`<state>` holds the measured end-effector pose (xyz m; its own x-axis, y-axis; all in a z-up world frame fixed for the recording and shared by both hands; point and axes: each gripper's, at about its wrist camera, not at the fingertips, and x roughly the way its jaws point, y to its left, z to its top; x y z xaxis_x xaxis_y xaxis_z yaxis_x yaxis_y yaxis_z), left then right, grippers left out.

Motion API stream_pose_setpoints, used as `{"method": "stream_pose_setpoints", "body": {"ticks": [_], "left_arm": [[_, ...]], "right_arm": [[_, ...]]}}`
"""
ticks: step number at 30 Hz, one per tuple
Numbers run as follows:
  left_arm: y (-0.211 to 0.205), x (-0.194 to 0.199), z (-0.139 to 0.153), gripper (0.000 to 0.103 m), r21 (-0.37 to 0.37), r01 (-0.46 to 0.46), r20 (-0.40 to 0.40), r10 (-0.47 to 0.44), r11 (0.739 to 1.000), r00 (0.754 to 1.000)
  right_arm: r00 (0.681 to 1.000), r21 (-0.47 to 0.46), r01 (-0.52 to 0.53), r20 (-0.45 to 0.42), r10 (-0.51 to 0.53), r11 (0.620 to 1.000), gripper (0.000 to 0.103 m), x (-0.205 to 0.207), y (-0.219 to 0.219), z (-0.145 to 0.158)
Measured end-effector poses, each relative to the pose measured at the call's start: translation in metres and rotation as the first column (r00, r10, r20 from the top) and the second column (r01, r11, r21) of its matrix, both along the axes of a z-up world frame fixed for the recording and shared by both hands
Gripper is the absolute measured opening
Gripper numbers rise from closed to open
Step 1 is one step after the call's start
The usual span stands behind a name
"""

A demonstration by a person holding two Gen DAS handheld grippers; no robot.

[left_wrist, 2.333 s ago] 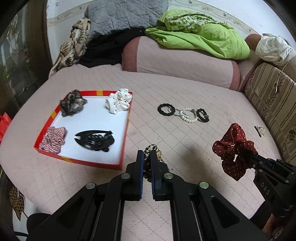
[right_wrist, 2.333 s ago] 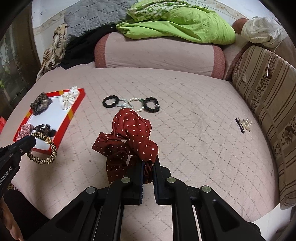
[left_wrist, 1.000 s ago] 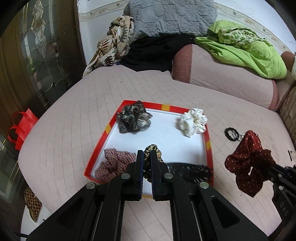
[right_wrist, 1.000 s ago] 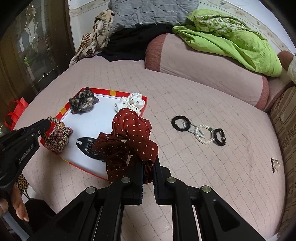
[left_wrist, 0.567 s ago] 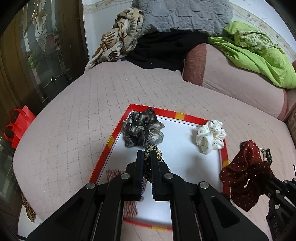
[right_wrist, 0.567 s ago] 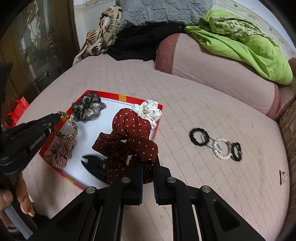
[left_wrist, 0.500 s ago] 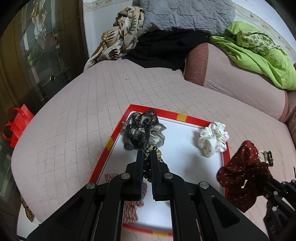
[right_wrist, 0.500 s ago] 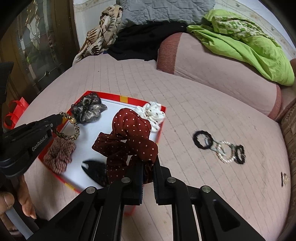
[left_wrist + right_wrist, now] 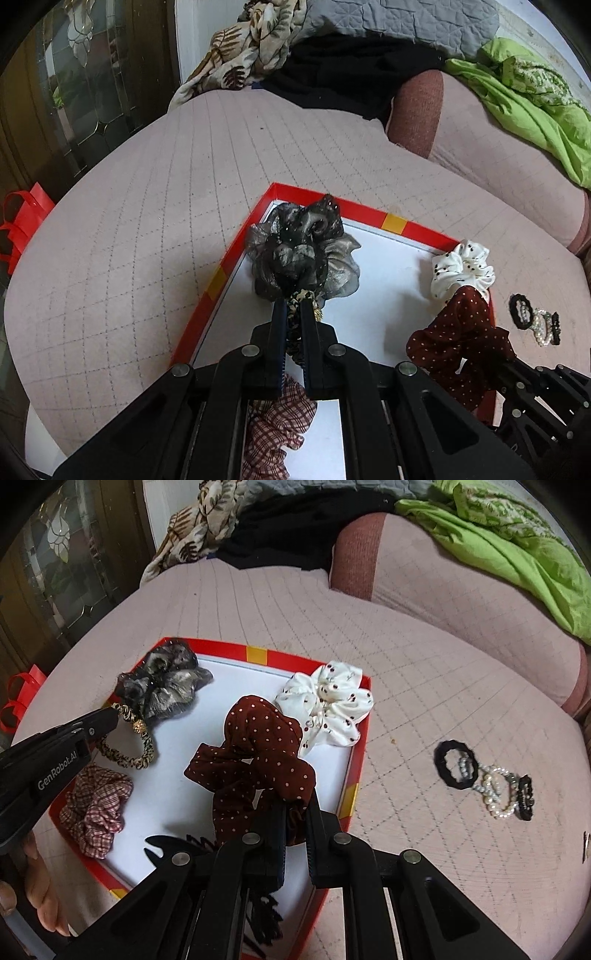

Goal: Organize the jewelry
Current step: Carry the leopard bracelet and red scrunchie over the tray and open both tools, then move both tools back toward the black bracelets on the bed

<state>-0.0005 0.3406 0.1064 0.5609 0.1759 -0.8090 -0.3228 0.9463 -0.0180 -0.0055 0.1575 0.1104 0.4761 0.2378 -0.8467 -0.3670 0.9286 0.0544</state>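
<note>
My left gripper (image 9: 294, 308) is shut on a leopard-print hair tie (image 9: 129, 747), which hangs low over the left half of the red-rimmed white tray (image 9: 221, 271). My right gripper (image 9: 295, 805) is shut on a dark red polka-dot scrunchie (image 9: 255, 760), held over the tray's middle. In the tray lie a grey-black scrunchie (image 9: 301, 251), a white dotted scrunchie (image 9: 328, 707), a red plaid scrunchie (image 9: 96, 808) and a black claw clip (image 9: 173, 845), partly hidden by my right gripper.
Black hair ties with a pearl bracelet (image 9: 487, 782) lie on the pink quilted bed right of the tray. A bolster (image 9: 443, 590) with green cloth, a grey quilt and patterned fabric (image 9: 255, 48) line the back. A red bag (image 9: 22, 218) sits off the left edge.
Both grippers have moved left and down over the tray, each still holding its item. The leopard tie now hangs beside the grey-black scrunchie; the red scrunchie is over the tray's white floor.
</note>
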Motion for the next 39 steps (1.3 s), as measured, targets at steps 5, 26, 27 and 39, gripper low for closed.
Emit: {"method": "stream_pose_setpoints", "body": {"ticks": [5, 26, 27, 39], "left_arm": [[0.001, 0.006, -0.011, 0.007, 0.024, -0.008, -0.015, 0.009, 1.000, 1.000], [0.000, -0.004, -0.003, 0.040, -0.005, -0.035, 0.029, 0.035, 0.999, 0.999], [-0.002, -0.006, -0.001, 0.041, -0.003, -0.033, 0.035, 0.033, 0.999, 0.999], [-0.033, -0.036, 0.012, 0.044, 0.078, -0.008, 0.067, 0.002, 0.997, 0.998]], "right_arm": [[1.000, 0.002, 0.002, -0.014, -0.002, 1.000, 0.011, 0.005, 0.003, -0.010], [0.998, -0.027, -0.005, 0.068, 0.006, 1.000, 0.055, -0.007, 0.007, -0.003], [0.997, -0.028, -0.008, 0.076, 0.010, 1.000, 0.055, -0.010, 0.006, 0.000], [0.993, -0.030, 0.041, 0.109, -0.038, 0.999, 0.060, -0.041, -0.041, 0.022]]}}
